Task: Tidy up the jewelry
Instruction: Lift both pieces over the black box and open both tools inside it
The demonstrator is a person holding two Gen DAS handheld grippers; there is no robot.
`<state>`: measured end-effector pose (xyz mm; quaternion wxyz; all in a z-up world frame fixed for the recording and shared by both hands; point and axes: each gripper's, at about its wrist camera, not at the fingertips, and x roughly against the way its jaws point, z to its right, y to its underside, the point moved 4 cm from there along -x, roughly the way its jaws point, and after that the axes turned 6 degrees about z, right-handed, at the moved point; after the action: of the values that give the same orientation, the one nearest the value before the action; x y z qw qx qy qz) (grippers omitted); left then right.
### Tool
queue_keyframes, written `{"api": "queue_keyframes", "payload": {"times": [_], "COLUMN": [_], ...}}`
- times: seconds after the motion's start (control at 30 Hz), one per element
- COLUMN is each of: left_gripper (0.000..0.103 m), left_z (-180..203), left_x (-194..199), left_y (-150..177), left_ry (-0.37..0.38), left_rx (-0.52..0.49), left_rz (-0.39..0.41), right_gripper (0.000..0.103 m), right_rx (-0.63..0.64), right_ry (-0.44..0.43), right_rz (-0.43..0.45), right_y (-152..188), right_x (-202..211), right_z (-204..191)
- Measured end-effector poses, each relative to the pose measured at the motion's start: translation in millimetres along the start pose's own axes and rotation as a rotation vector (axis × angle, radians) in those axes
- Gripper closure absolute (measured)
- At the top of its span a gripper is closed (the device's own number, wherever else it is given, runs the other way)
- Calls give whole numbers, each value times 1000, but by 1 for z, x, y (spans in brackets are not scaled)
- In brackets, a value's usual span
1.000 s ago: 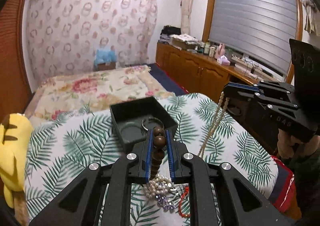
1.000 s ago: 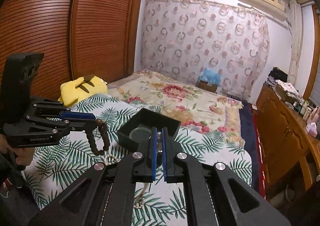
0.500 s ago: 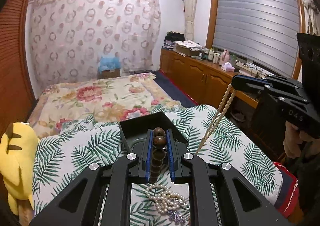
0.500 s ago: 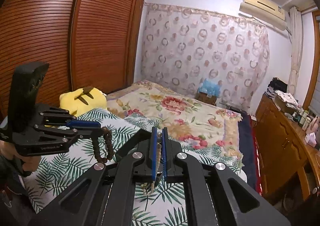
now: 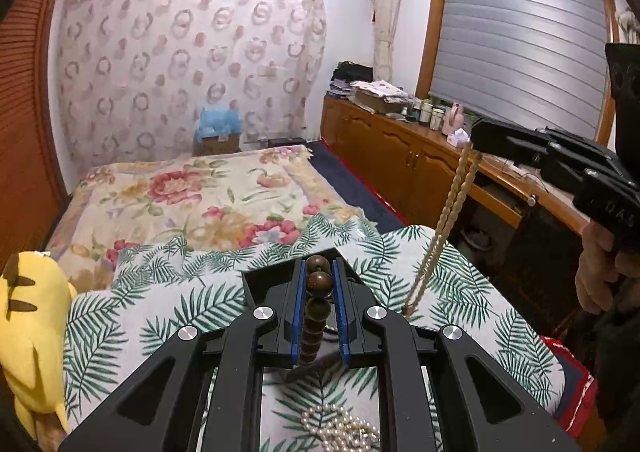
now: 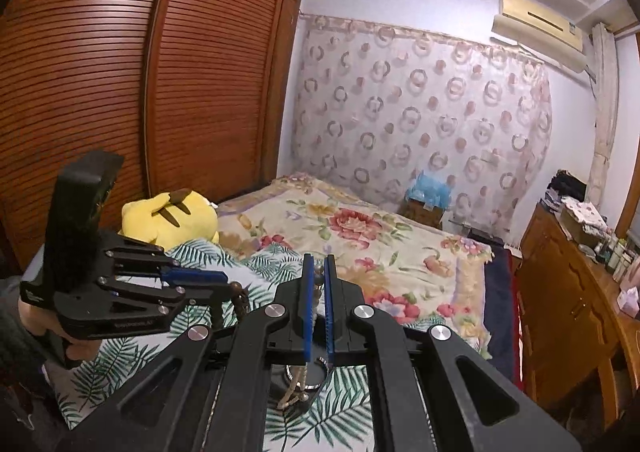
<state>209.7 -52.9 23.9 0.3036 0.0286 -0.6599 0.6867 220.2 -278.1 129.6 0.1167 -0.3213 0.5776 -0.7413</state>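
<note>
My left gripper is shut on a string of brown wooden beads, which hangs between its blue pads above the black tray. My right gripper is shut on a long cream bead necklace, whose loop dangles under it. In the left wrist view the right gripper is up at the right, and the necklace hangs from it down to the leaf-print cloth. In the right wrist view the left gripper is at the left with the brown beads.
A heap of white pearls lies on the cloth close to me. A yellow plush toy sits at the cloth's left edge. Beyond lie a floral bed and a wooden cabinet on the right. A hand holds the right gripper.
Both grippers have risen with their strands. The cream necklace has come up off the heap and hangs longer. The tray is now mostly hidden behind my left fingers.
</note>
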Motion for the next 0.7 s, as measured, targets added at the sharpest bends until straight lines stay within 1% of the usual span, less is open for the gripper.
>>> {"api": "queue_keyframes", "payload": {"times": [0.17,0.33,0.5,0.7], "left_gripper": [91,91,91,91], "left_z": [-6,-13,-19,-25], "left_x": [-18,-36,-51,-63], "left_y": [-1,7,23,38], "left_ry": [0,4,8,6], "left_rx": [11,30,44,61], "left_rz": [-23,-59,-101,-137], "right_gripper": [97,97,97,97], "right_rx": [-3,-12,-39,-67], "right_ry": [-12,-34,-57,-86], "right_rz": [3,-24,-72,-161], "right_y": [-10,-4,17,59], "right_x": [-15,-34,-55,-80], "right_z": [9,11,11,5]}}
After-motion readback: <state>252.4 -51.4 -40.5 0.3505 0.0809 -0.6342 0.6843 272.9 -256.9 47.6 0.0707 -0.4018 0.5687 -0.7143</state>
